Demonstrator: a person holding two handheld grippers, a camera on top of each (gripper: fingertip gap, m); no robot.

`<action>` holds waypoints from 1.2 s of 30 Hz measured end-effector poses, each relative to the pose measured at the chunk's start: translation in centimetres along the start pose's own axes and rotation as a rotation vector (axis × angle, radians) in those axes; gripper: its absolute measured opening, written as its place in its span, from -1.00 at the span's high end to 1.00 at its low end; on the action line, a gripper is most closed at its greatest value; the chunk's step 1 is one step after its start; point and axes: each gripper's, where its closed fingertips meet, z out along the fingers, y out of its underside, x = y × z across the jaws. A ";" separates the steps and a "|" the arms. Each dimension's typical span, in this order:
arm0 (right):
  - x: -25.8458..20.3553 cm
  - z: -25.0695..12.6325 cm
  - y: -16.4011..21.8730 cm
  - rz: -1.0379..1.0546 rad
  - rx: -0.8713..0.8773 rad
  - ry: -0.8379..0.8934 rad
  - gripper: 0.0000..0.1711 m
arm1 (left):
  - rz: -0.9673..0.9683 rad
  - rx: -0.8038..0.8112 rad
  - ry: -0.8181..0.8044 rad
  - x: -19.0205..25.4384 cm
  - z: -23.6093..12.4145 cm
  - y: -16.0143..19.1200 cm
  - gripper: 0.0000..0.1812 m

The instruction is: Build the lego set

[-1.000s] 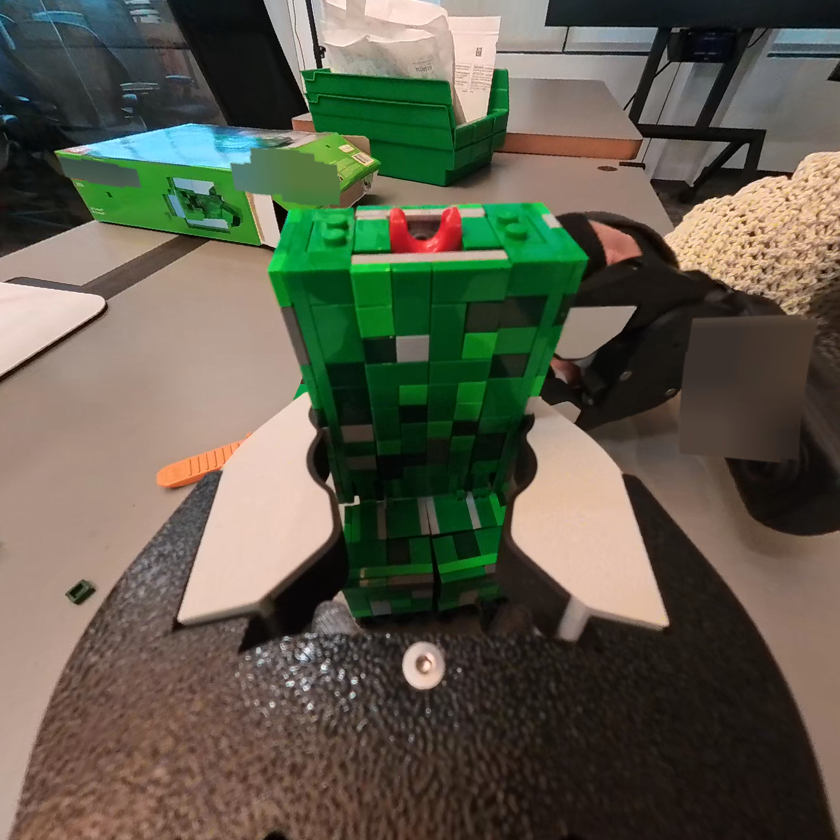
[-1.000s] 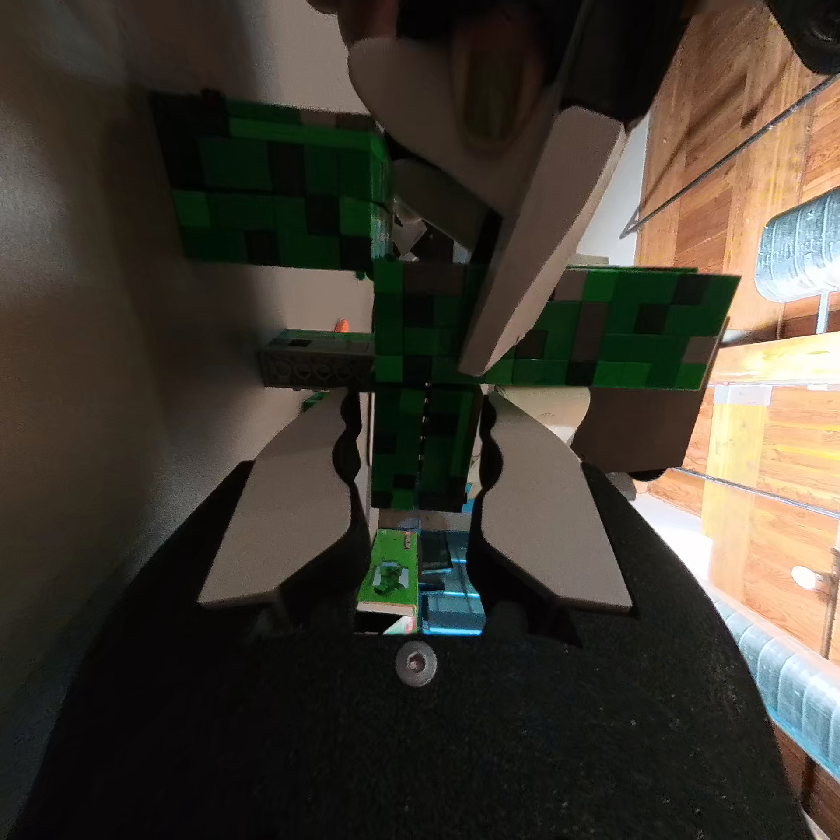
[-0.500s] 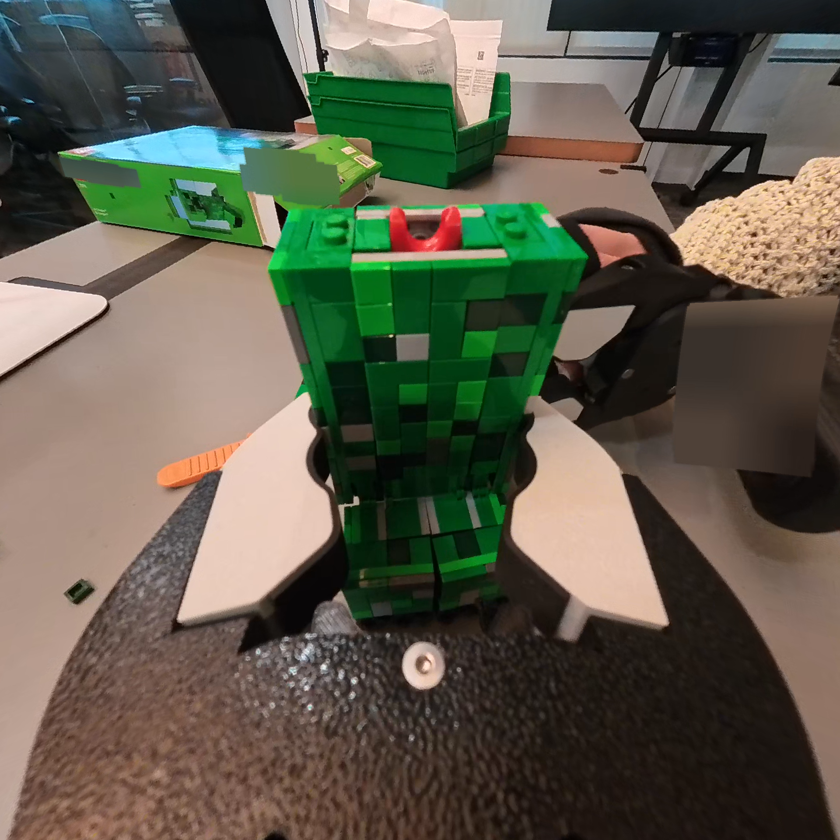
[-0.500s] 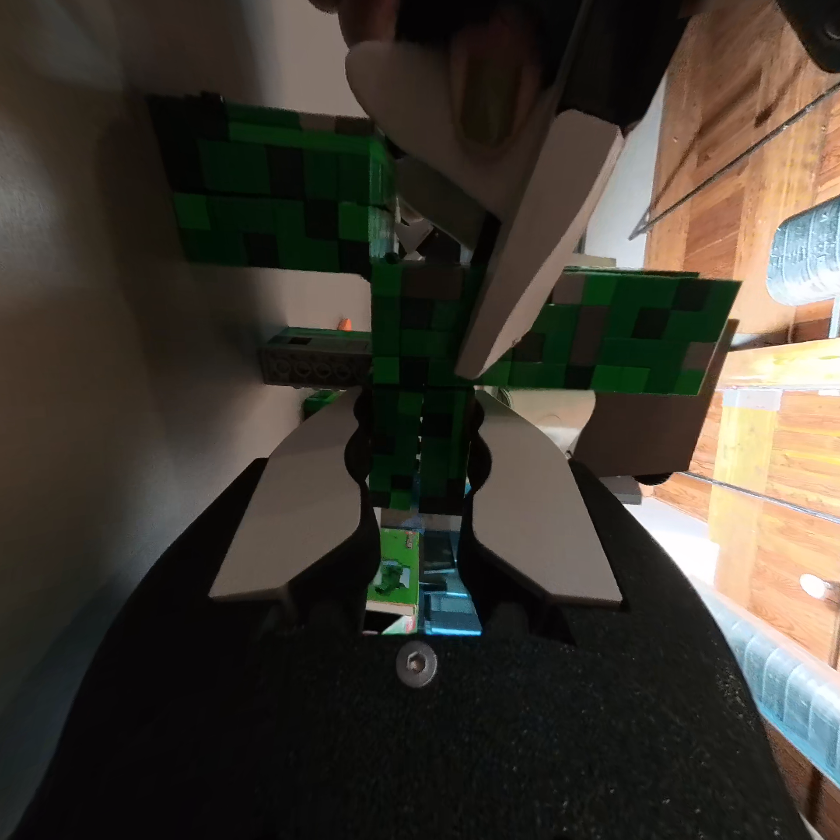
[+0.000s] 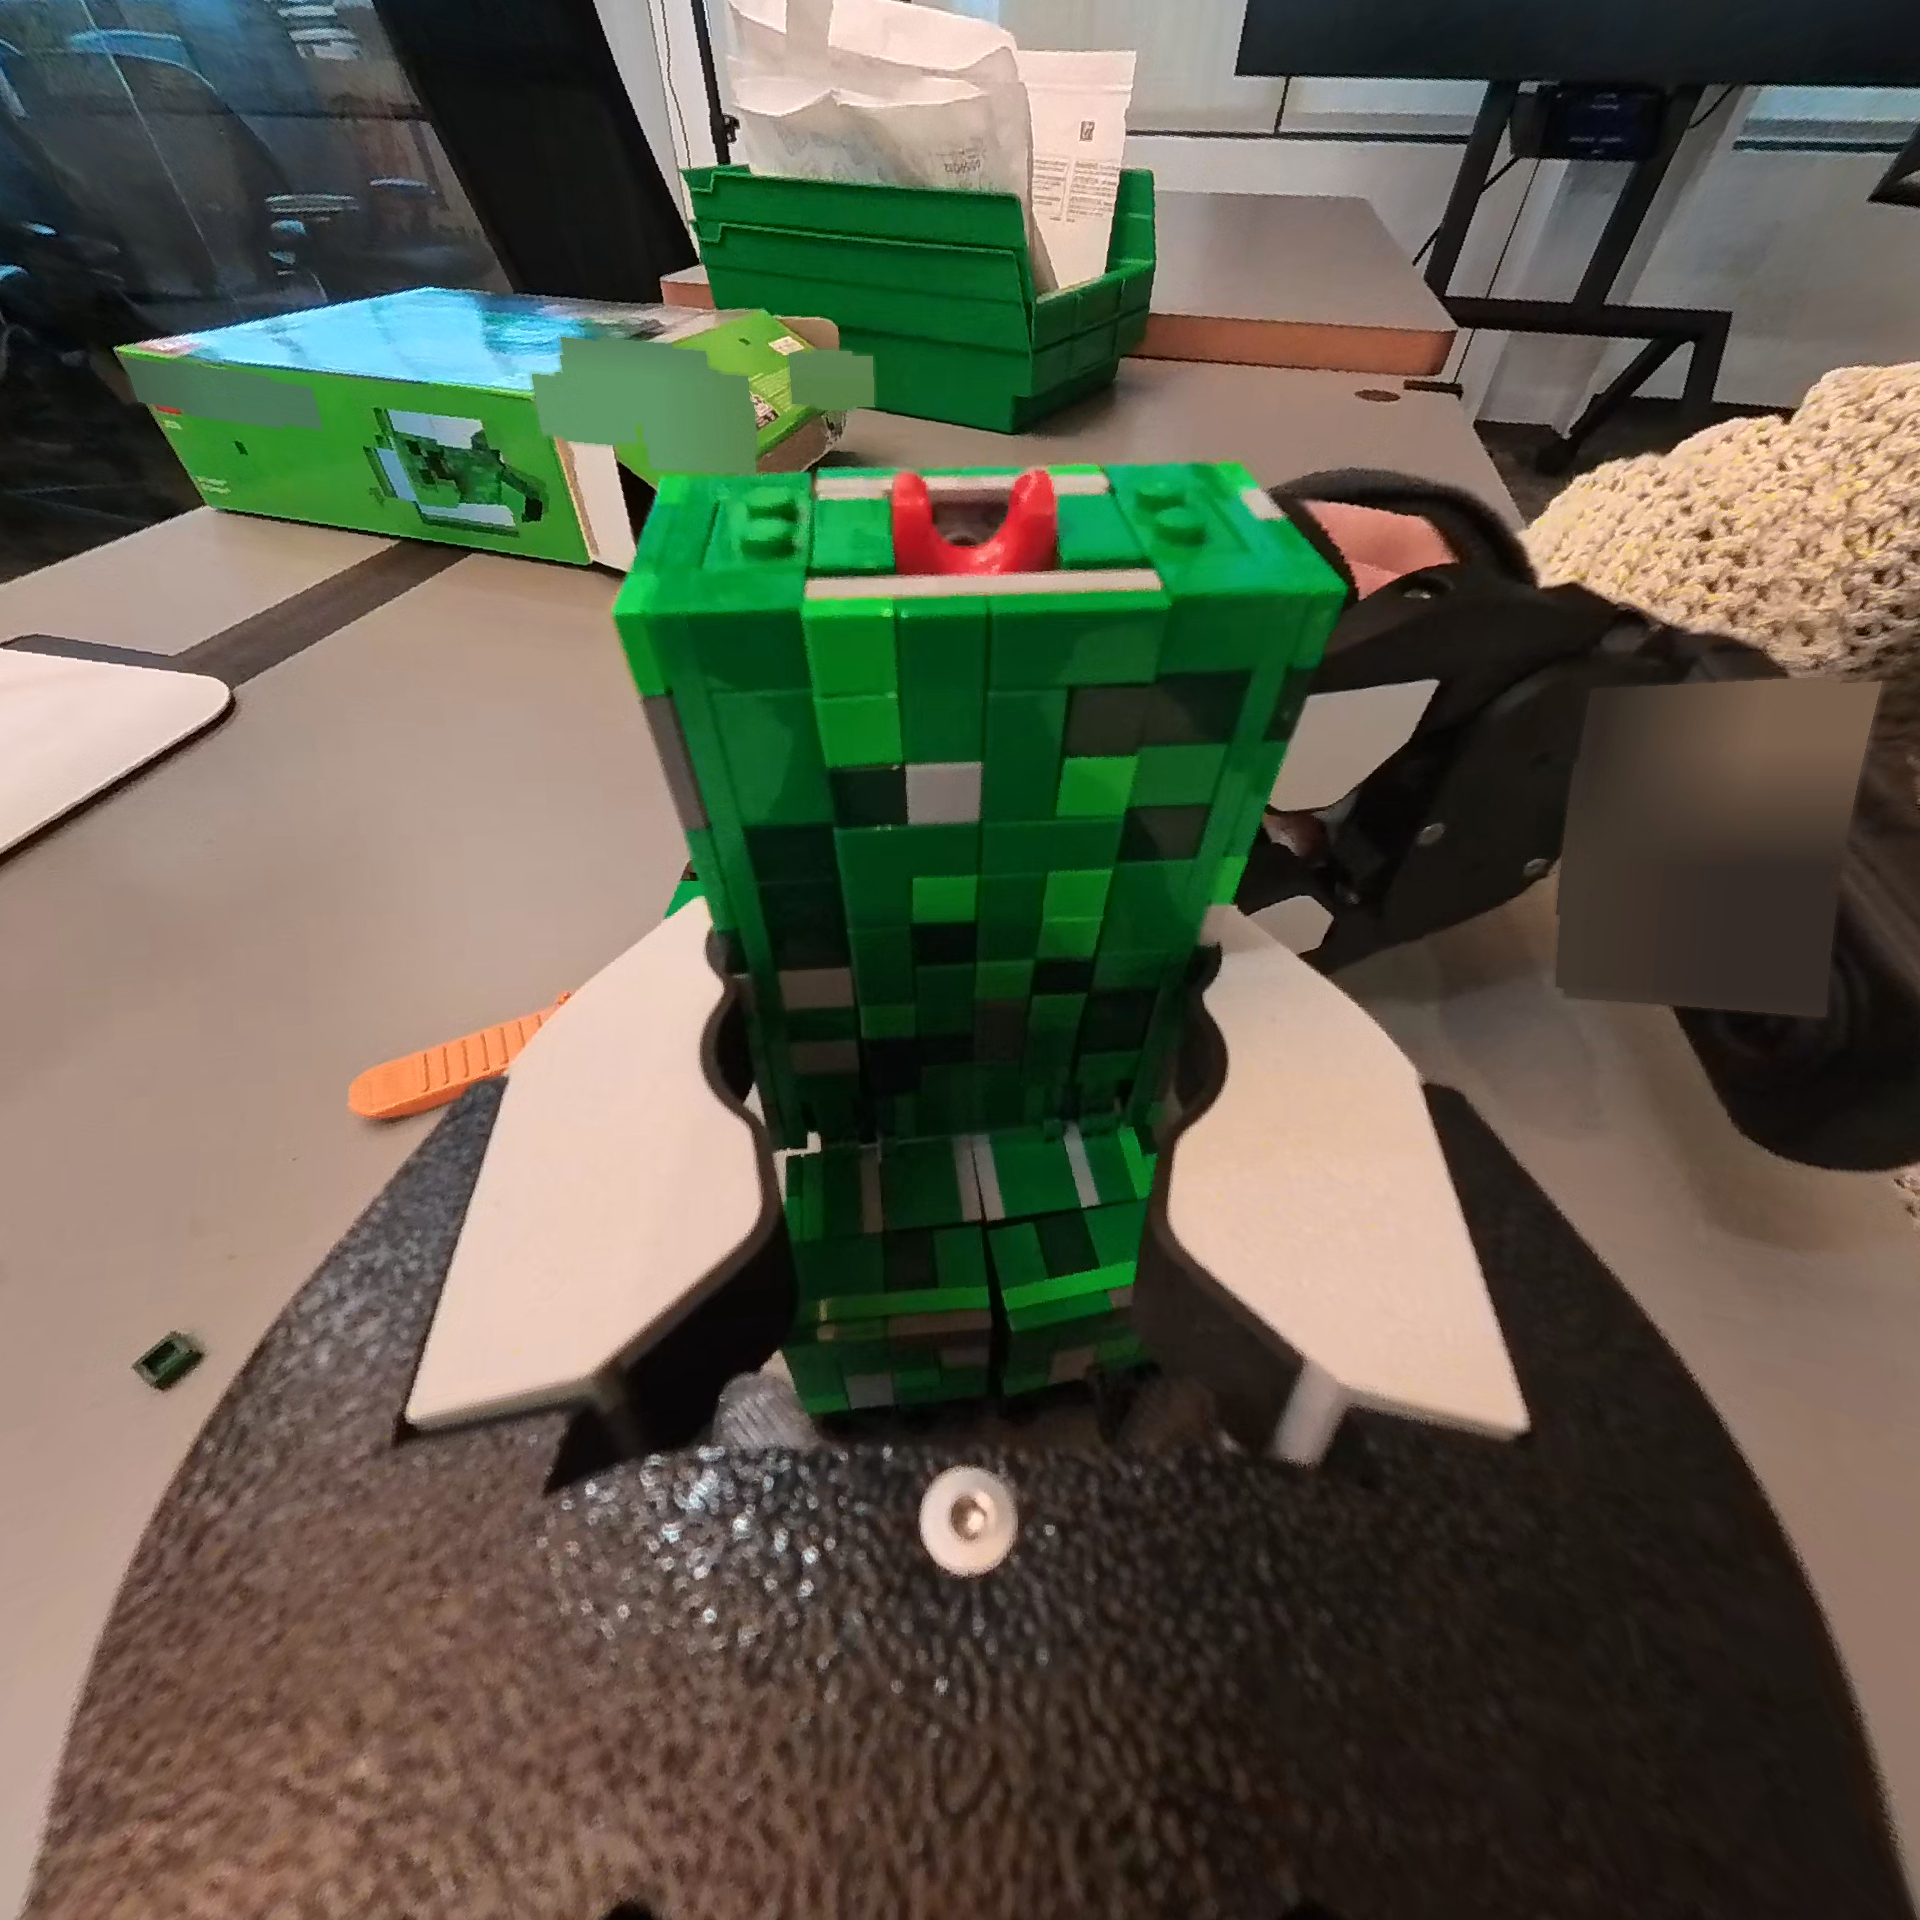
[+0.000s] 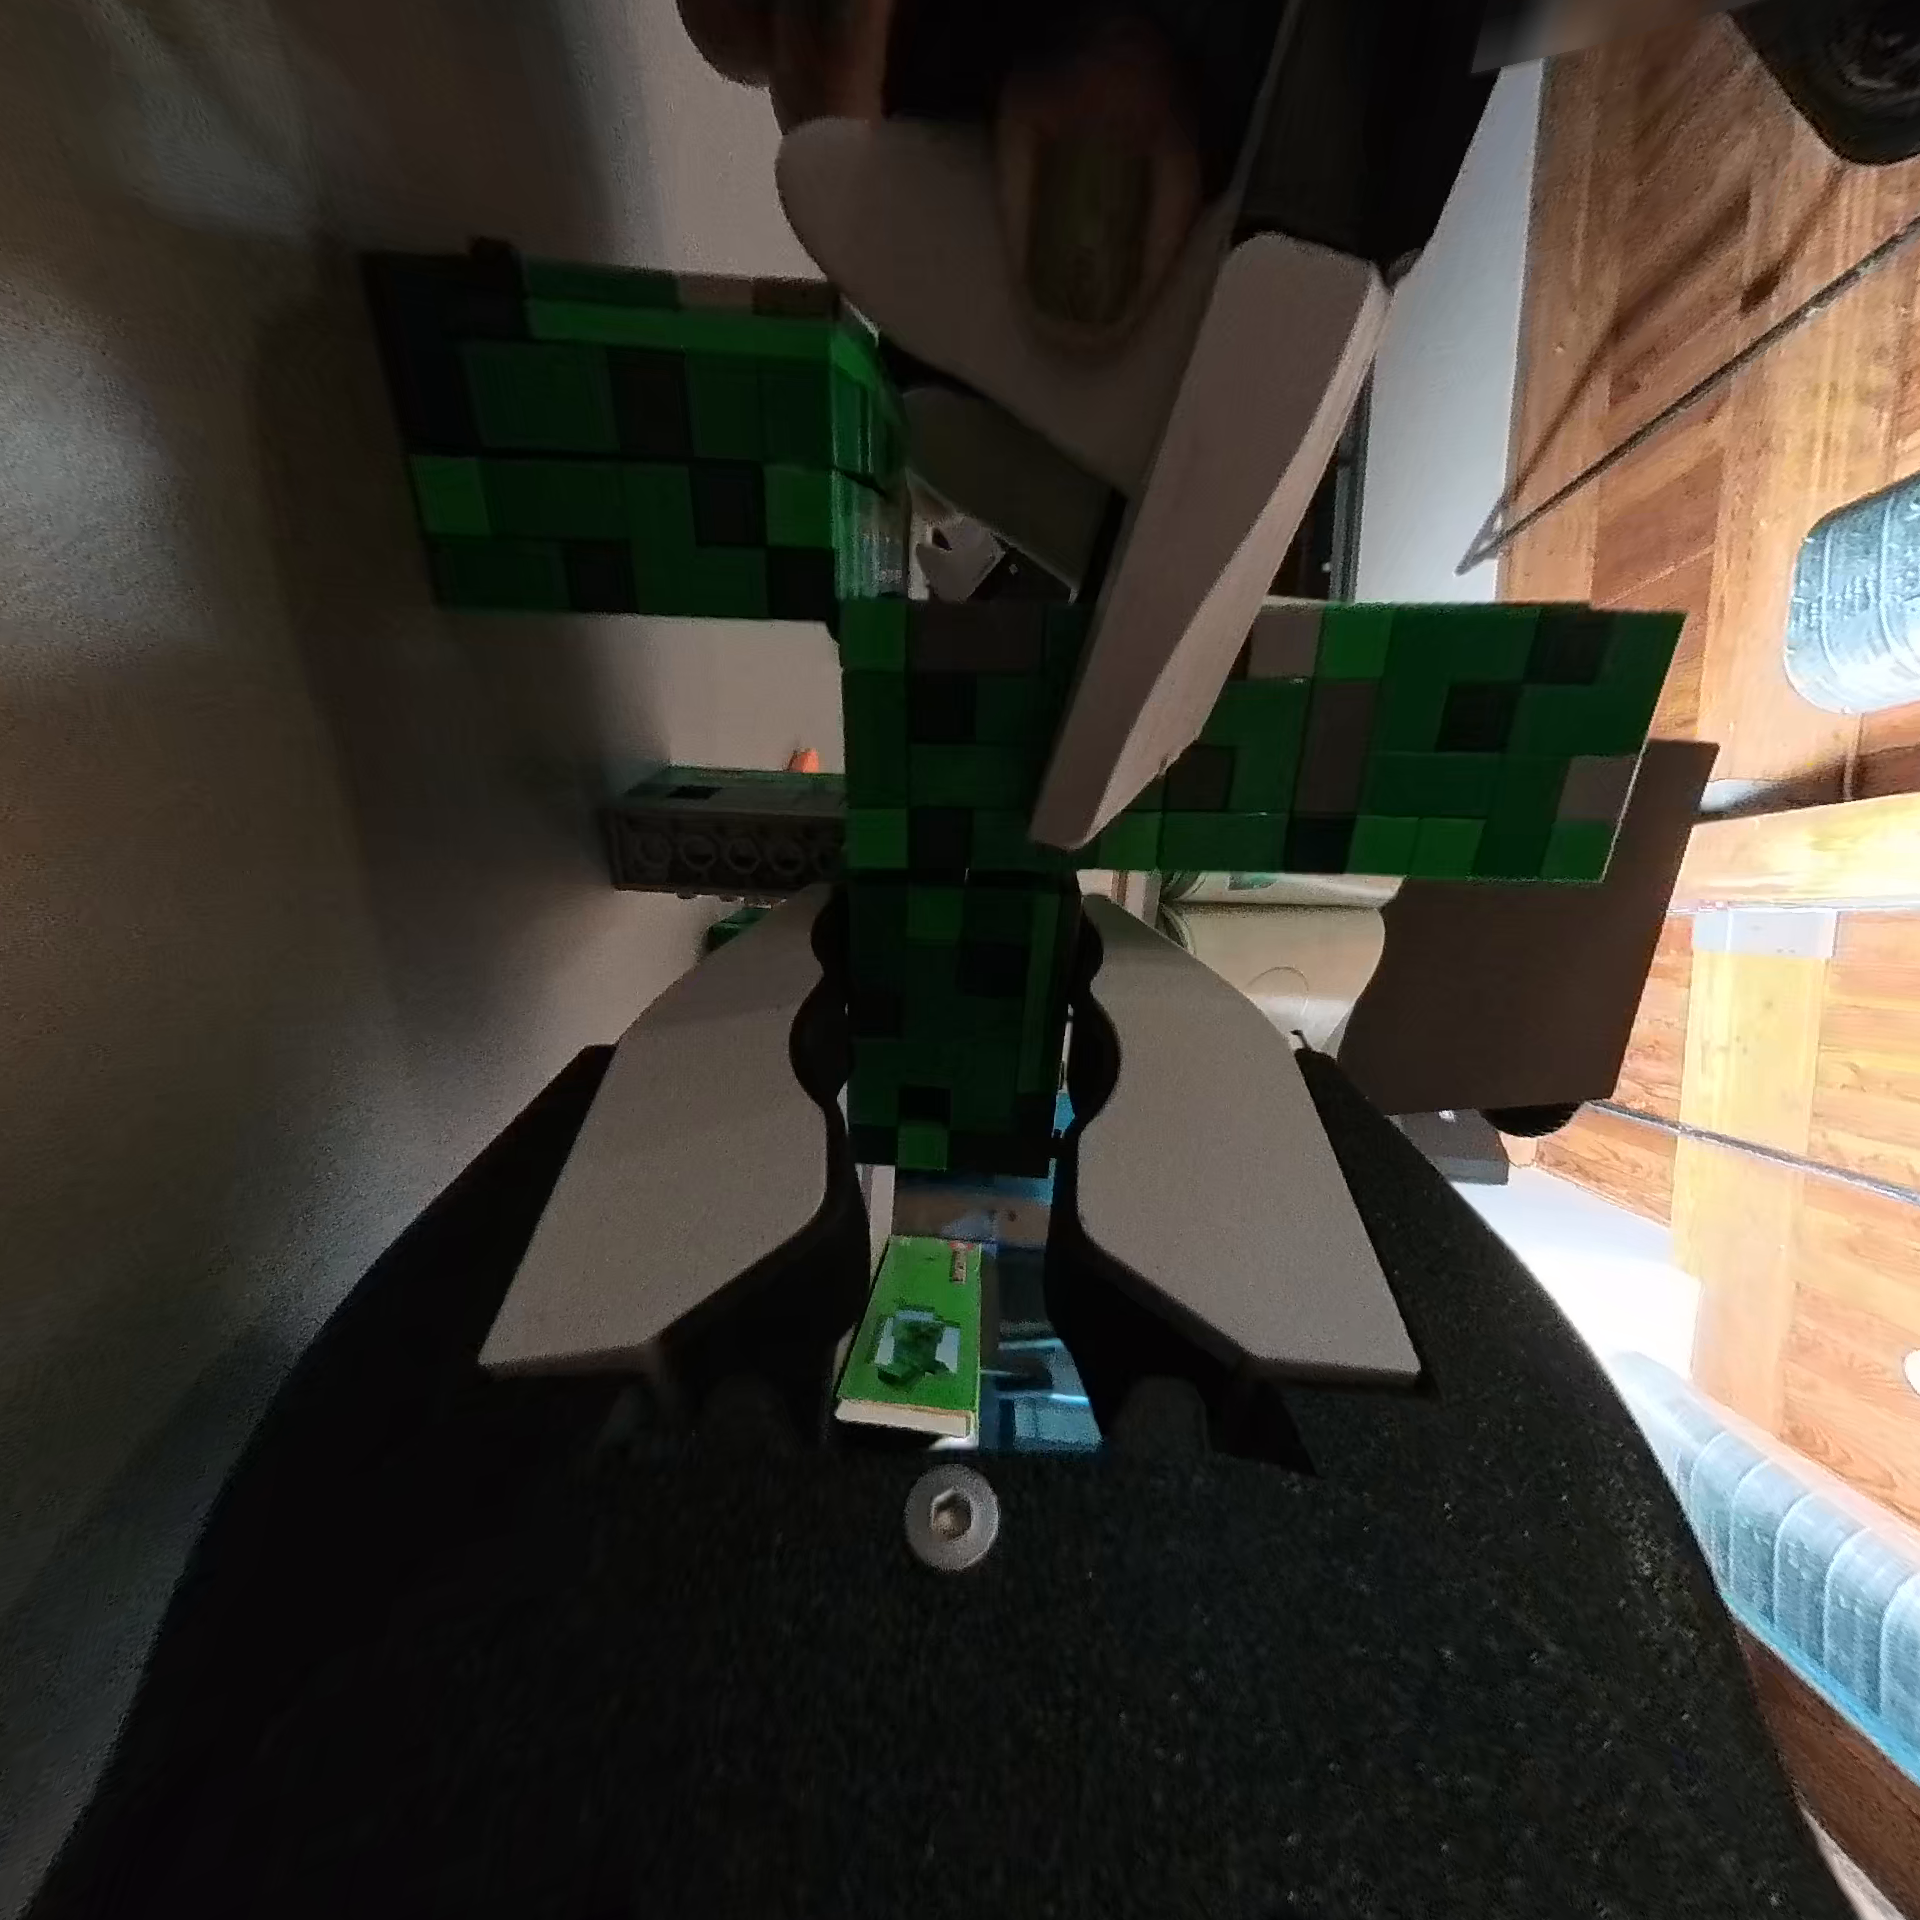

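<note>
While both grippers, left [image 5: 966, 1049] and right [image 6: 956, 997], have their fingers pinching the green model [image 5: 956, 883] above the bench [image 5: 364, 831], a hard twist could snap off the leg block at 6 o'clock.

Left wrist view: bright, even, sharp at centre; fisheye bending and soft blur at edges, sparkle glare lower centre. Right wrist view: dim, backlit, heavy shadow at left, bright wood at right edge.
</note>
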 end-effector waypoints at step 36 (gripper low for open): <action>-0.5 0.1 2.5 0.155 0.014 -0.048 0.51 | -0.009 0.004 0.002 0.1 0.0 0.0 0.11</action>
